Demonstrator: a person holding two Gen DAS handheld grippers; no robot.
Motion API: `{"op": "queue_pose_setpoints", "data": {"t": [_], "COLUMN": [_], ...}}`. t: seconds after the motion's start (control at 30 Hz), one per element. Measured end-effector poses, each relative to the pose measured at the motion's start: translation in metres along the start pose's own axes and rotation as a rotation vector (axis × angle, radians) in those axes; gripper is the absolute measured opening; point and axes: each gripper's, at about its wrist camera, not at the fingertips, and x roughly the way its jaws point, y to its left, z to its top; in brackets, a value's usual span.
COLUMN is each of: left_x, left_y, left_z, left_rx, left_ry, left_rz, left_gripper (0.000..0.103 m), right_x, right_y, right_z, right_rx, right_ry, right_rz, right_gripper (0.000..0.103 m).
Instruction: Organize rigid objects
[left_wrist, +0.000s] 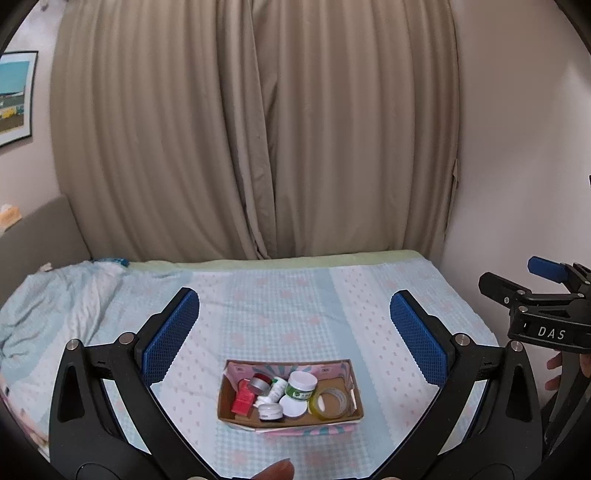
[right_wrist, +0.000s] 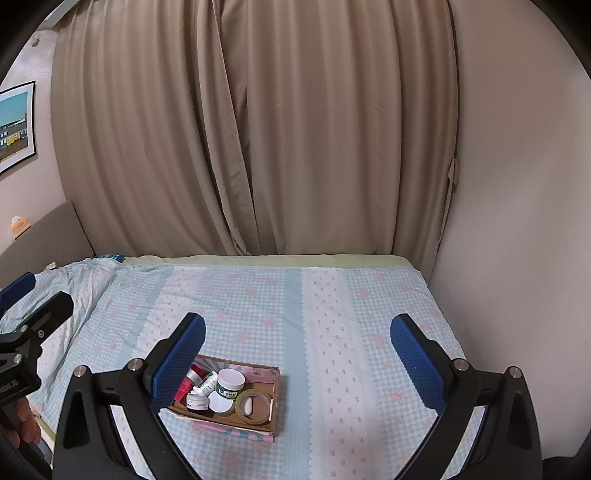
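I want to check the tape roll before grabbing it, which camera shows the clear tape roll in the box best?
The right wrist view: the tape roll lies flat in the cardboard box, full ring unobstructed, a small white thing inside it. The left wrist view also shows the roll whole, but nearer the box wall and glossier.

Black gripper (left_wrist: 294, 338) frames, silver screws, blue textured fingers (left_wrist: 170, 336), apparently "DAS" lettering.

Both wrist views look forward and down over the bed (left_wrist: 369, 295) toward the curtain (left_wrist: 258, 129) at its far edge. The left view faces the box (left_wrist: 291, 391) head-on, nearer; the right sits further right. Both share box, bed and curtain.
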Motion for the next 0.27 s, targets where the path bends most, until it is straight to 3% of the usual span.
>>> {"op": "queue_pose_setpoints", "data": {"t": [0.27], "left_x": [0.0016], "left_y": [-0.0032], "left_z": [-0.0048], "left_rx": [-0.021], "left_ry": [-0.01], "left_rz": [-0.013], "left_gripper": [0.103], "right_x": [0.0039], "right_y": [-0.0023], "right_z": [-0.004], "right_rx": [0.01], "right_ry": [0.025], "right_rz": [-0.011], "right_gripper": [0.1]}}
